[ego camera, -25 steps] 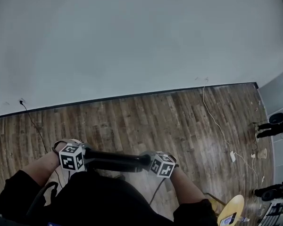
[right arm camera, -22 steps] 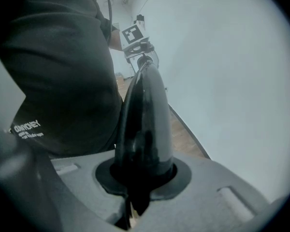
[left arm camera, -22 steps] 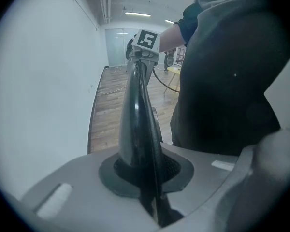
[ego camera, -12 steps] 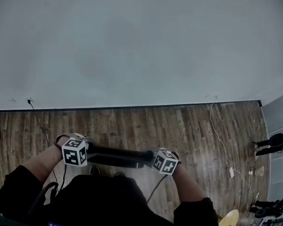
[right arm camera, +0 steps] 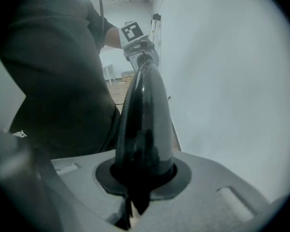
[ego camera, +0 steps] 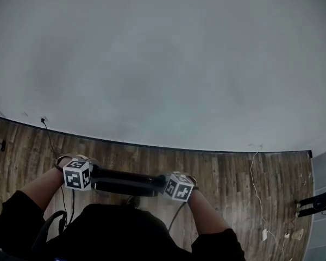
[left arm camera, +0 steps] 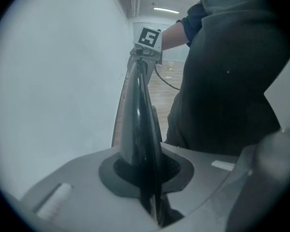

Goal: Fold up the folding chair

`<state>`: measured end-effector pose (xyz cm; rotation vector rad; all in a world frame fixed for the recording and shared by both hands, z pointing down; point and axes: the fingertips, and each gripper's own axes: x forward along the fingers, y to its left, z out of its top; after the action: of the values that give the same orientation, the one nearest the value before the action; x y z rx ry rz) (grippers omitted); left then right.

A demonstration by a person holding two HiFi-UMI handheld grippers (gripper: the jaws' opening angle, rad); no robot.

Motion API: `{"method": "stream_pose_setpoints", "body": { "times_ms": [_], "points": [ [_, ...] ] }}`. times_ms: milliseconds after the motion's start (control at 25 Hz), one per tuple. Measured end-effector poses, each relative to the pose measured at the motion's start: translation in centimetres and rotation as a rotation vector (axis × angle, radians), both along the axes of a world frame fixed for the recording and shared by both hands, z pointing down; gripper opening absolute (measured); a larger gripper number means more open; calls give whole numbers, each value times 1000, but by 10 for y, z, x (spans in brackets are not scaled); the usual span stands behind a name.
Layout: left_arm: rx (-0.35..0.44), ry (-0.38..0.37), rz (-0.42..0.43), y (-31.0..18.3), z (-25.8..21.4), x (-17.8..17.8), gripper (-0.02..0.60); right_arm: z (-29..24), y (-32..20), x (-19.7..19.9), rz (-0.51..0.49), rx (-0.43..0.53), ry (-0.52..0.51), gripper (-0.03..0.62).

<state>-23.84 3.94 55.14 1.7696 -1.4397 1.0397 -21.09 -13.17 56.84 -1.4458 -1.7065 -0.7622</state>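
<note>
In the head view the person's forearms reach forward over a dark top (ego camera: 114,232). The left gripper (ego camera: 92,176) and the right gripper (ego camera: 164,185) each hold one end of the folding chair (ego camera: 122,181). The chair shows here as a glossy black bar lying almost level between them, its right end a little lower. The rest of it is hidden under the person's body. It hangs above the wooden floor (ego camera: 223,173), near the black baseboard (ego camera: 206,150) at the foot of the white wall (ego camera: 163,64). A dark cord (ego camera: 43,120) is plugged in low on the wall at the left.

In the left gripper view the jaws are clamped on the chair's black bar, with a grey finger pressed against each side of it. The bar is seen end-on and runs away to the other gripper at its far end. The wall lies to the left and the dark top to the right.

In the right gripper view the jaws are likewise closed tight on the same bar, which rises from between the pads towards the left gripper at its far end. The dark top fills the left side and the wall the right.
</note>
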Motion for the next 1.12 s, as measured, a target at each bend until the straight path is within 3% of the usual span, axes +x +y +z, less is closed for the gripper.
{"method": "stream_pose_setpoints", "body": {
  "times_ms": [200, 360, 840, 1120],
  "points": [
    [-14, 2, -106, 5, 2, -38, 48, 1, 4, -55, -96, 0, -5, 49],
    [-25, 5, -126, 9, 6, -62, 48, 4, 7, -82, -121, 6, -5, 49],
    [-13, 16, -22, 25, 10, -141, 49, 11, 24, -146, -35, 18, 15, 49],
    [-33, 23, -21, 20, 18, -174, 51, 20, 20, -176, -18, 15, 35, 49]
  ]
}}
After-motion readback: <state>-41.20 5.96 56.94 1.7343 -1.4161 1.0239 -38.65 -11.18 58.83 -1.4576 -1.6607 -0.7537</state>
